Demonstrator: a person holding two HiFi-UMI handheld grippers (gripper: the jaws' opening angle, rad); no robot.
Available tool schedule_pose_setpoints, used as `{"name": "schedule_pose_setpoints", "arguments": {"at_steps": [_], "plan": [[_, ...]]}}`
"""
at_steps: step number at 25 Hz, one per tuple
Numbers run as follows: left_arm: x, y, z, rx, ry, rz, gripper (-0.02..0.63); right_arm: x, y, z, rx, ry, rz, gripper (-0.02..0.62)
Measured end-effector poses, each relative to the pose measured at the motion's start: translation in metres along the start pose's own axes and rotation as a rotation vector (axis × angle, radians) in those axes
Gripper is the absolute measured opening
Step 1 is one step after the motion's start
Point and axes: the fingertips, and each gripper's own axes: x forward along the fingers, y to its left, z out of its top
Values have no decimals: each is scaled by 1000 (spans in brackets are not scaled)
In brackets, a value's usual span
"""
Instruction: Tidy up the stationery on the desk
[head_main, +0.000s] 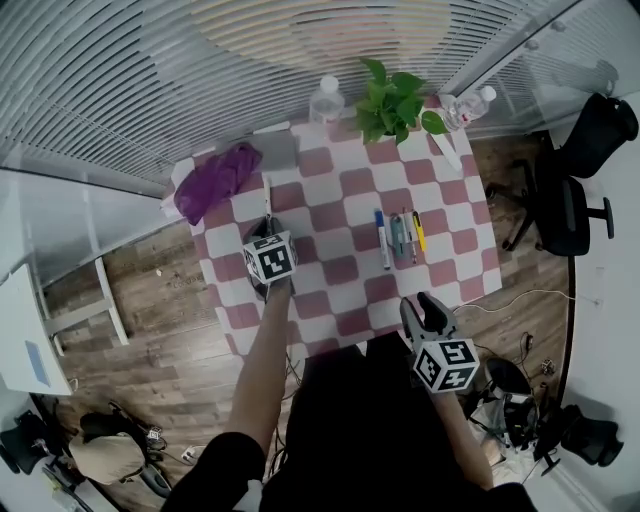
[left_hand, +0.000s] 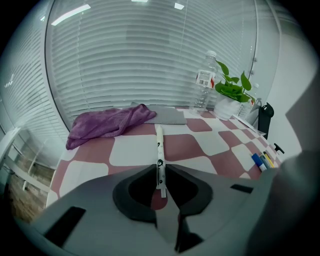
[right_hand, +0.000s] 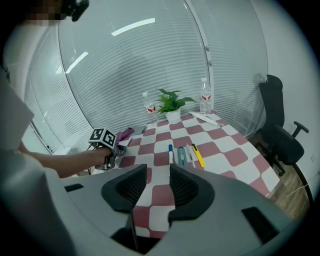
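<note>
Left hand-held gripper clamped on white pen (seemingly lying on table); right hand-held gripper parted, empty.

Office, shown by swivel chair, blinds and desk

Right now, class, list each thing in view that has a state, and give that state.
left hand-held gripper: shut on the white pen.
white pen: clamped at one end between the jaws.
right hand-held gripper: open, empty.
purple cloth: crumpled.
water bottle left of the plant: upright, capped.
row of pens: lying side by side.
</note>
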Motion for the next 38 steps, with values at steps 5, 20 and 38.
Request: {"name": "schedule_pose_setpoints", "arguments": {"at_steps": [5, 20, 38], "plan": [[-8, -8, 0, -14, -11, 4, 77, -4, -9, -4, -10, -2, 20, 158], [-54, -135, -52, -122, 2, -22, 77, -35, -83, 8, -58, -44, 114, 158], [-45, -234, -86, -120, 16, -10, 77, -67, -188, -9, -85, -23, 121, 156]]}}
